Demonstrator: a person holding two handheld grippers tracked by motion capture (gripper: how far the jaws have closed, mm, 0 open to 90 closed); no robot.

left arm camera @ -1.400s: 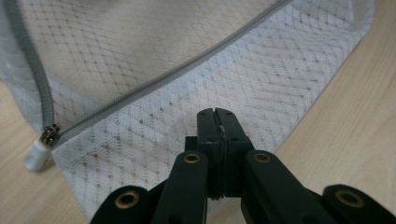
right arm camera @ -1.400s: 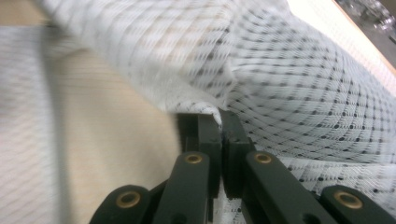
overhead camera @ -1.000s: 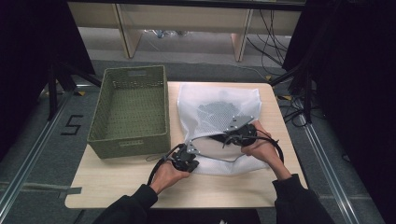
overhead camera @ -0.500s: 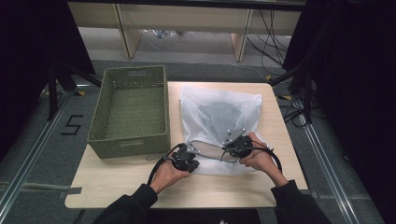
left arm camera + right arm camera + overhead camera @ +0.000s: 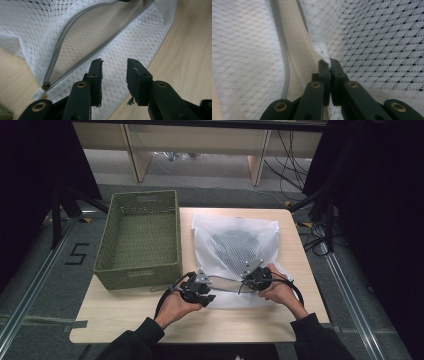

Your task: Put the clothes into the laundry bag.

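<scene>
A white mesh laundry bag (image 5: 235, 245) lies on the table with something dark inside it. Its grey zipper (image 5: 72, 50) stands unzipped, the mouth gaping. The slider (image 5: 45, 85) sits at the zipper's end by my left jaws. My left gripper (image 5: 206, 292) hovers open over the bag's near edge (image 5: 117, 50), nothing between its fingers. My right gripper (image 5: 248, 279) is shut on a pinch of the bag's mesh (image 5: 322, 52) beside the zipper's edge (image 5: 283, 57).
An empty green woven basket (image 5: 140, 237) stands on the table's left half, close to the bag. Bare wood (image 5: 240, 322) runs along the table's front edge. Table legs and cables show on the floor beyond.
My right gripper has moved down and left along the bag toward the near edge and now pinches the mesh by the zipper. The left gripper has stayed about where it was.
</scene>
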